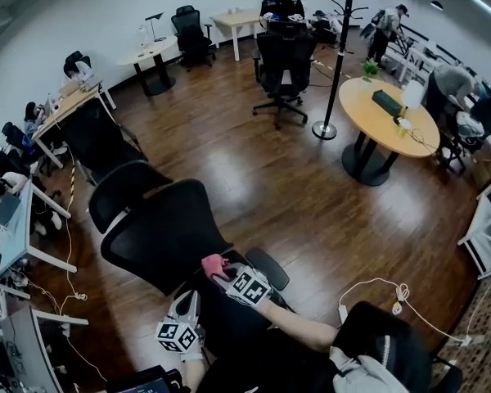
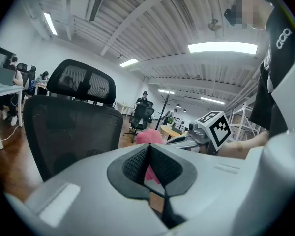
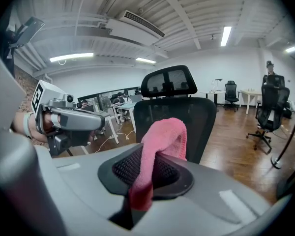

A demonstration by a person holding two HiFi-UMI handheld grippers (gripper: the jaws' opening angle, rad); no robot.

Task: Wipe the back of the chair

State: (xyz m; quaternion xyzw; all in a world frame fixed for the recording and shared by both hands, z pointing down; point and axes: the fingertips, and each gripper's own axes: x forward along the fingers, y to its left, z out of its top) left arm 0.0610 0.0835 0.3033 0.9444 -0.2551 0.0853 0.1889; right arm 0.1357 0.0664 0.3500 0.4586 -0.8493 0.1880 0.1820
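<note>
Two grippers are up at the black chair (image 1: 165, 234). The right gripper (image 3: 148, 171) is clamped on a pink cloth (image 3: 163, 139), which loops up over its jaws and sits just in front of the chair's mesh back (image 3: 182, 117), near the lower edge; whether they touch, I can't tell. The left gripper (image 2: 149, 156) hangs just beside it, jaws pressed together with nothing between them.

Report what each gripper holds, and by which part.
The right gripper pinches the pink cloth by its lower part; the rest loops up above the jaws. The left gripper is shut and holds nothing.
</note>
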